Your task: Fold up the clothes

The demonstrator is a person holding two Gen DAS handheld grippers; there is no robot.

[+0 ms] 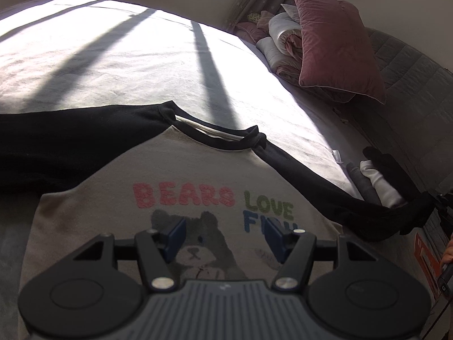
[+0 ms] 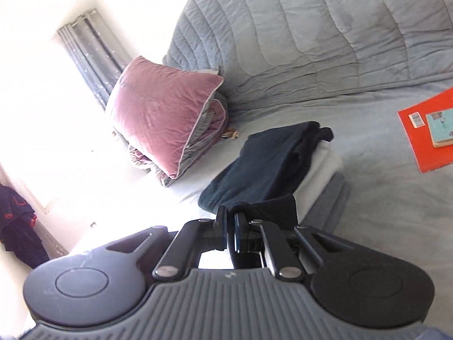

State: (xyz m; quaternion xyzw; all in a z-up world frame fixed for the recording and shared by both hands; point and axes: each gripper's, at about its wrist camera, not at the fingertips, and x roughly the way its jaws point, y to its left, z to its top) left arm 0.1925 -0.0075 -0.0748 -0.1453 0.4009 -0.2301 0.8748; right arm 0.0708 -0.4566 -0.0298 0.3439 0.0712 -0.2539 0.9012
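A beige shirt (image 1: 147, 175) with black sleeves and a bear print lies flat on the bed. My left gripper (image 1: 226, 238) hovers open above the bear print with nothing between its fingers. The shirt's right black sleeve (image 1: 317, 195) is stretched out to the right, its cuff (image 1: 419, 209) pulled toward the frame edge. In the right wrist view my right gripper (image 2: 230, 226) is shut on that black sleeve cuff (image 2: 271, 206), which bunches just beyond the fingertips.
A stack of folded clothes (image 2: 271, 158), dark on top of white and grey, sits on the bed; the same stack (image 1: 379, 181) shows in the left view. A pink pillow (image 2: 164, 113) leans on rolled bedding. An orange book (image 2: 424, 136) lies at right.
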